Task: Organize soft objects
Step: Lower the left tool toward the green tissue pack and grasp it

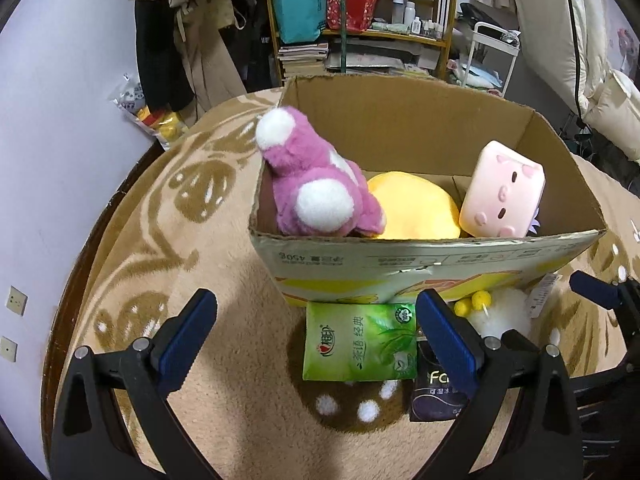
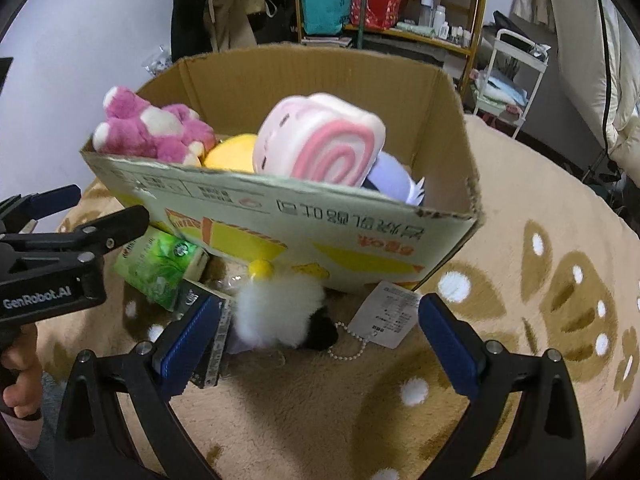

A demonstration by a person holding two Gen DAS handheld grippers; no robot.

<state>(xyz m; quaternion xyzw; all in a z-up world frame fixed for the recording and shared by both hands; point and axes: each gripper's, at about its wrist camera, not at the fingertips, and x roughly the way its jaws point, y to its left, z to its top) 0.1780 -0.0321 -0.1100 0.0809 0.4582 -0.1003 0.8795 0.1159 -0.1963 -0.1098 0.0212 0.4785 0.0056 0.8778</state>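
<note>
A cardboard box (image 1: 400, 128) (image 2: 360, 240) stands on the patterned blanket and holds a pink plush bear (image 1: 312, 176) (image 2: 156, 128), a yellow plush (image 1: 416, 208) (image 2: 232, 156) and a pink roll-cake plush (image 1: 504, 192) (image 2: 320, 140). In front of the box lie a green tissue pack (image 1: 360, 344) (image 2: 160, 268), a dark tissue pack (image 1: 432, 396) and a small white fluffy plush (image 2: 280, 312) (image 1: 504, 312) with a paper tag (image 2: 388, 316). My left gripper (image 1: 316, 340) is open above the green pack. My right gripper (image 2: 320, 340) is open around the white plush, not touching it.
The beige and brown blanket (image 2: 540, 280) covers a round table against a pale wall (image 1: 48, 160). Behind stand a shelf with bags and bottles (image 1: 360, 8), hanging clothes (image 1: 180, 40) and a white trolley (image 2: 516, 76). The left gripper's body (image 2: 60, 256) shows at the right view's left edge.
</note>
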